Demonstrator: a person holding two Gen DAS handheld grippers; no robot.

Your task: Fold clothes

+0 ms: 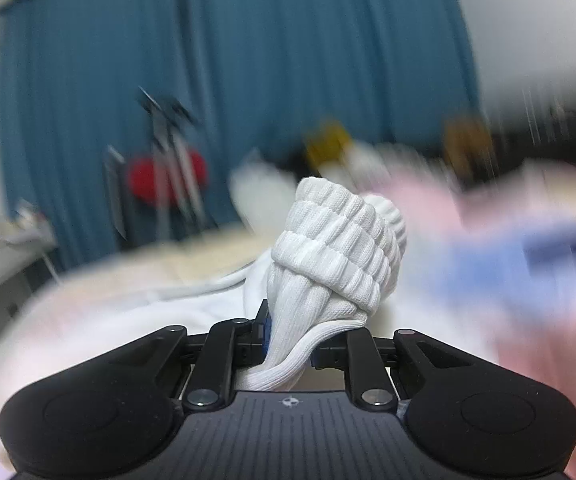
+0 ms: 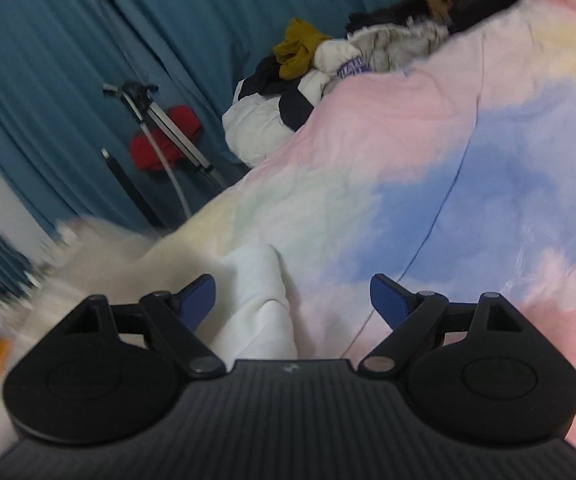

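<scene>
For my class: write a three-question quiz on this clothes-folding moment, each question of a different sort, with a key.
1. True or false: the left gripper is shut on the white ribbed sock bundle.
2. The right gripper is: A open, holding nothing; B shut on a yellow garment; C shut on a pillow.
3. Fill in: the curtain behind the bed is ____.

Key: 1 true; 2 A; 3 blue.

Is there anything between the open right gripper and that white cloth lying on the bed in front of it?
Nothing visible does. The right gripper is open, and the white cloth lies on the pastel bedspread directly ahead, showing between its fingers. The left gripper is busy, shut on a ribbed white garment.
</scene>
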